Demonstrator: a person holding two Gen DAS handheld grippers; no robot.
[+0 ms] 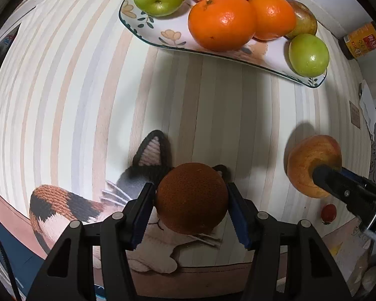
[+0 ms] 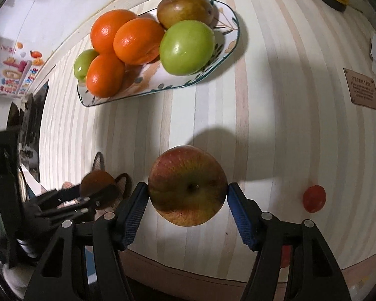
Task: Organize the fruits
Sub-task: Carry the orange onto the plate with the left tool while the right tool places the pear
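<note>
We carry two fruits toward the loaded plate [image 1: 137, 28] — left gripper [image 1: 191, 209] jaws clamped on an orange [image 1: 191, 198], right gripper [image 2: 188, 208] jaws clamped on an apple [image 2: 187, 188] — both held above the tabletop [image 2: 275, 115].

Both grippers share one build. The left gripper [image 1: 191, 200] has matte black angular arms with triangular cut-outs, silver round pivot pins at the joints, and ribbed blue pads [image 1: 141, 215] lining its fingers. The right gripper [image 2: 188, 198] matches it: black arms, silver pins, blue ribbed pads [image 2: 240, 215].
</note>
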